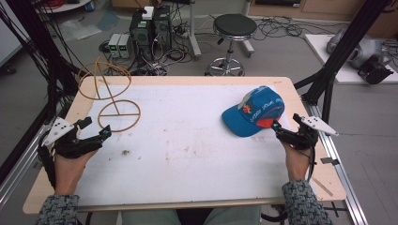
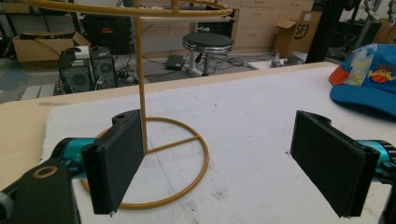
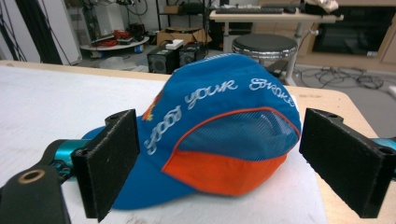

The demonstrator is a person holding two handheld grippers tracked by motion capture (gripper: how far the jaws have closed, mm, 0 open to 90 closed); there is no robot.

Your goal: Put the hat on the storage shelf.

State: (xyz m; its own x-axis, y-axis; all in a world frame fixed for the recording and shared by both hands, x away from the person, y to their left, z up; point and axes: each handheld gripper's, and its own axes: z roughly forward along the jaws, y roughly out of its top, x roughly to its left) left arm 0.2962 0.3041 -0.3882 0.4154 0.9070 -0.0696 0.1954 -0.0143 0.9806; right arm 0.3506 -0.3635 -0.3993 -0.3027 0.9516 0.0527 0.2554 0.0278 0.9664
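A blue cap (image 1: pixel 254 111) is seen on the right side of the white mat (image 1: pixel 187 150), near the table's (image 1: pixel 291 86) right edge, its peak turned toward the left and its orange mesh back toward the right gripper (image 1: pixel 282 131). A wire stand (image 1: pixel 109 93) is set upright at the far left of the mat, just beyond the left gripper (image 1: pixel 97 129). Both claws are held wide apart and nothing is gripped: in the right gripper view the cap (image 3: pixel 219 130) is framed between the jaws without being touched, and in the left gripper view the stand's ring base (image 2: pixel 173 163) and thin post lie between and beyond the jaws. The cap is judged light and soft, so the crown would collapse if squeezed; the stiffer peak or the seamed rear edge would be taken more securely. The stand is judged light, rigid and thin, likely to tip or slide if nudged, and is best held at the post
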